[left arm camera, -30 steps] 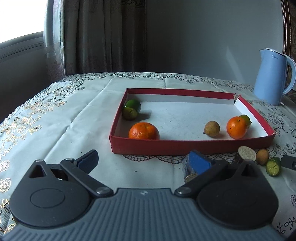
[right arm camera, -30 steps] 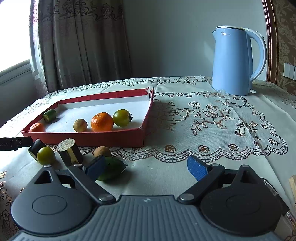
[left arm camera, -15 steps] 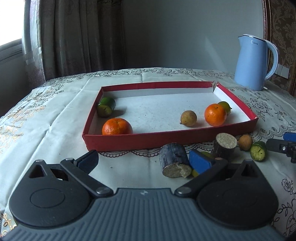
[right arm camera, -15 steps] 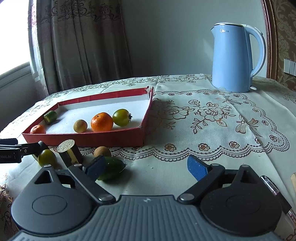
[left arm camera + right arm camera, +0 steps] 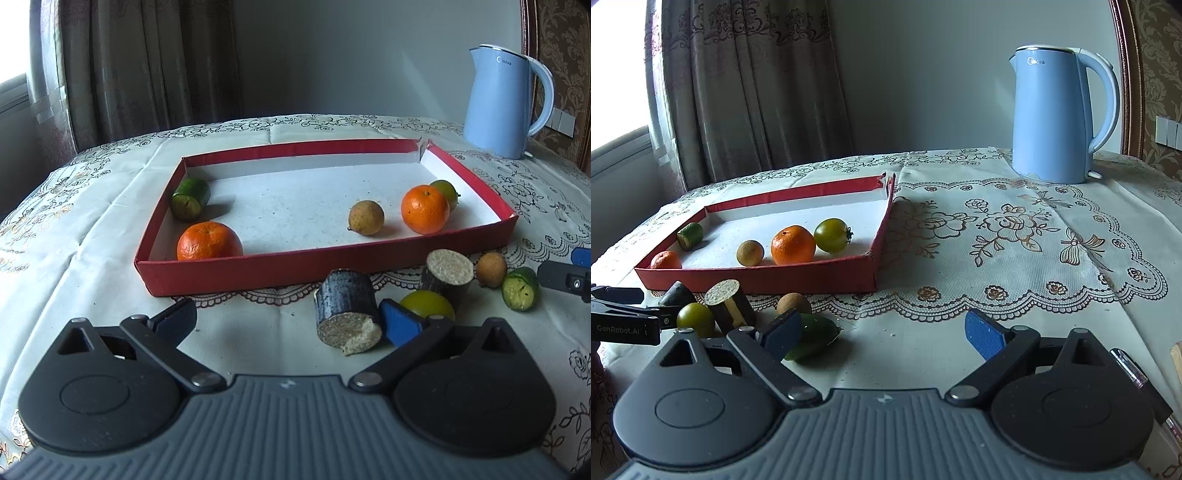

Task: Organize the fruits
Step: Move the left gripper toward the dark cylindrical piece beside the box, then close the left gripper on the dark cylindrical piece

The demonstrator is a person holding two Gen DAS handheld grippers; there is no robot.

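I am holding my left gripper (image 5: 284, 321) wide apart over the worktop (image 5: 92, 258), lining it squarely around the cane stub (image 5: 347, 314) lying just outside the red tray (image 5: 236, 271), right gripper (image 5: 882, 332) likewise apart.

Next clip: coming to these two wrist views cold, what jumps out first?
The shallow red tray at the table's centre holds two oranges, a tan round fruit, a green tomato and a cucumber piece. In front of its near wall, loose pieces cluster on the lace cloth, among them a dark cane chunk lying just ahead of the open left gripper. A tall pale-blue kettle stands at the far right.
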